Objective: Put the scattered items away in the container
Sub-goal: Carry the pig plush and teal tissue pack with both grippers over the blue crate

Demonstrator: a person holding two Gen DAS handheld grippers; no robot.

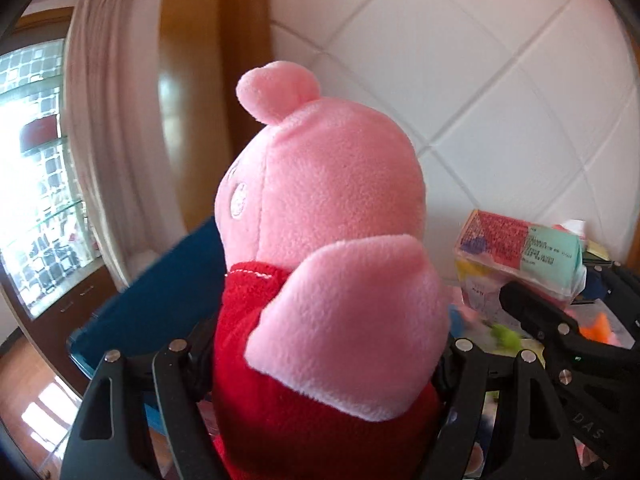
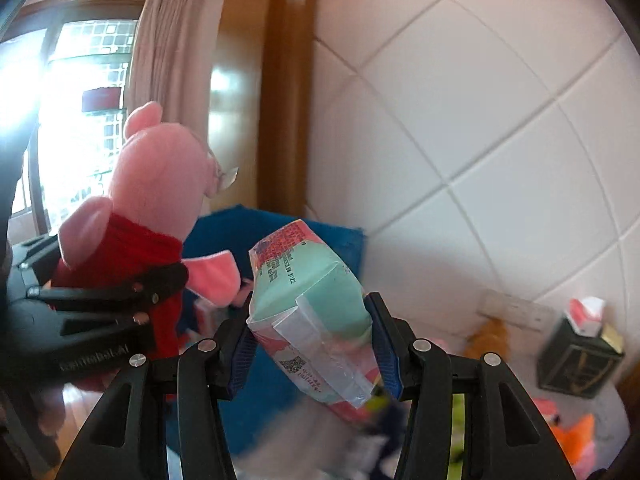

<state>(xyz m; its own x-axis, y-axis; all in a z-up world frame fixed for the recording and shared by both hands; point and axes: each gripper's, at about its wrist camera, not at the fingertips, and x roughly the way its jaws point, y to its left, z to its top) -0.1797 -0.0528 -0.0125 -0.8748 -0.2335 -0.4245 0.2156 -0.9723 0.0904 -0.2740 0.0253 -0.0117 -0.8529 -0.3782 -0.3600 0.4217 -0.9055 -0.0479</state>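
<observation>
A pink plush pig (image 1: 332,216) in a red dress fills the left wrist view, and my left gripper (image 1: 326,344) is shut on its body. From the right wrist view the pig (image 2: 160,168) hangs at the left, clamped by the left gripper (image 2: 160,280). My right gripper (image 2: 310,320) is shut on a teal and pink plastic-wrapped tissue pack (image 2: 312,288), with the blue pads pressing on both sides. The same pack (image 1: 520,248) shows at the right of the left wrist view. A blue container (image 2: 332,240) stands behind both held things, its wall (image 1: 160,300) low at the left.
A white tiled wall runs behind, with a wooden door frame (image 2: 288,80) and a curtain (image 1: 104,120) by a bright window. A black box (image 2: 576,360) stands at the right. An orange toy (image 2: 580,436) and other blurred small items lie below.
</observation>
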